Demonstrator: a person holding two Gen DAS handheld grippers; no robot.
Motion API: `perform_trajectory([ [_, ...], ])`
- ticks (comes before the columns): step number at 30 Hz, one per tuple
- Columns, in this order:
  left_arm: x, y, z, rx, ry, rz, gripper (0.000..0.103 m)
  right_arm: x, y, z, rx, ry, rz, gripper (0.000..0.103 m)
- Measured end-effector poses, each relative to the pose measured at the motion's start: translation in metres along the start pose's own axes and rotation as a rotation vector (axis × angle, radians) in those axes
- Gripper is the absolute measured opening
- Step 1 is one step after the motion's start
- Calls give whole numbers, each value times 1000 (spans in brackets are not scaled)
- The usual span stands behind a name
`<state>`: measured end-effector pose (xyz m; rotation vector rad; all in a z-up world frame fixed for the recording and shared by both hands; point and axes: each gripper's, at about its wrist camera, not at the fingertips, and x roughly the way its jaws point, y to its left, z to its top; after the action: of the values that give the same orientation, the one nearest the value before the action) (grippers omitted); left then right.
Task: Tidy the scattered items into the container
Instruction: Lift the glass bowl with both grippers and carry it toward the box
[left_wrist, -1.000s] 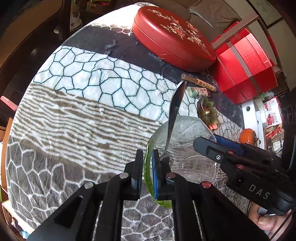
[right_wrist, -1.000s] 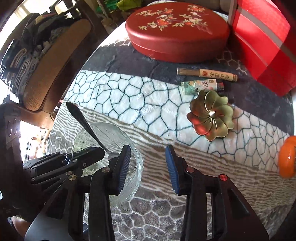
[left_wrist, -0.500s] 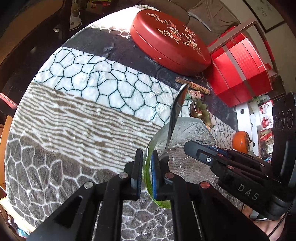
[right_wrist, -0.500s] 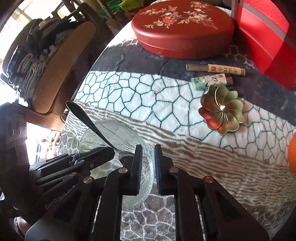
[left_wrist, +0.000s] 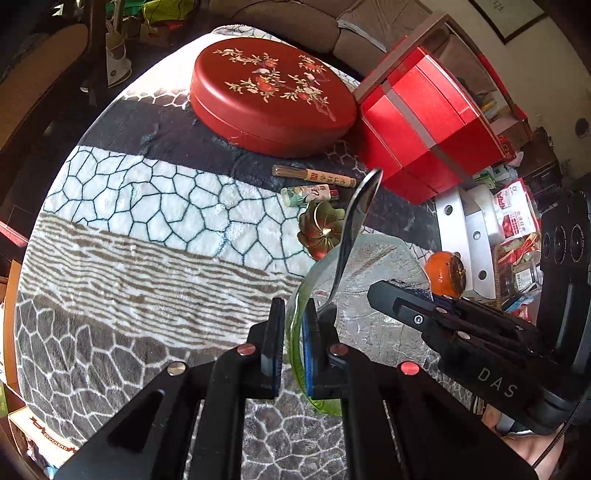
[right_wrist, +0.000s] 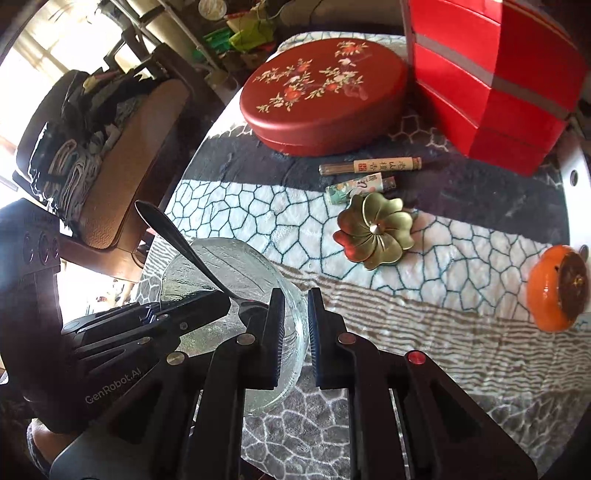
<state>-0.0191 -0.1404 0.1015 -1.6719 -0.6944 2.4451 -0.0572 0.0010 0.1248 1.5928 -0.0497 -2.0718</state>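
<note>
While both grippers clamp its rim from opposite sides, the glass bowl (left_wrist: 373, 295) hangs just above the blanket-covered bench (left_wrist: 147, 221).
A metal spoon (left_wrist: 354, 229) leans in the bowl, handle sticking up past the rim. The left gripper (left_wrist: 293, 347) pinches the greenish near edge between its pads; the right gripper (right_wrist: 297, 339) is closed on the opposite wall. Beyond the bowl lie a brass flower dish (right_wrist: 373, 230), a small printed tube (right_wrist: 360, 188) and an incense stick pack (right_wrist: 369, 166); an orange persimmon-shaped jar (right_wrist: 557, 288) sits off to the side. Farther back stand a round red lacquer box (right_wrist: 321, 99) and stacked red boxes (right_wrist: 491, 85).
</note>
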Motion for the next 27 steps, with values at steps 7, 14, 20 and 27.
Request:
perform_trajectory([
  [7, 17, -67, -1, 55, 35, -33, 8, -45, -59, -11, 49, -36, -30, 12],
  [14, 53, -106, -31, 75, 93, -12, 8, -33, -112, -35, 31, 45, -73, 13],
  [20, 89, -101, -53, 33, 150, 10, 6, 7, -153, -62, 75, 71, -41, 12],
  [27, 90, -108, -41, 67, 148, 52, 8, 14, -145, -47, -41, 68, -59, 11],
])
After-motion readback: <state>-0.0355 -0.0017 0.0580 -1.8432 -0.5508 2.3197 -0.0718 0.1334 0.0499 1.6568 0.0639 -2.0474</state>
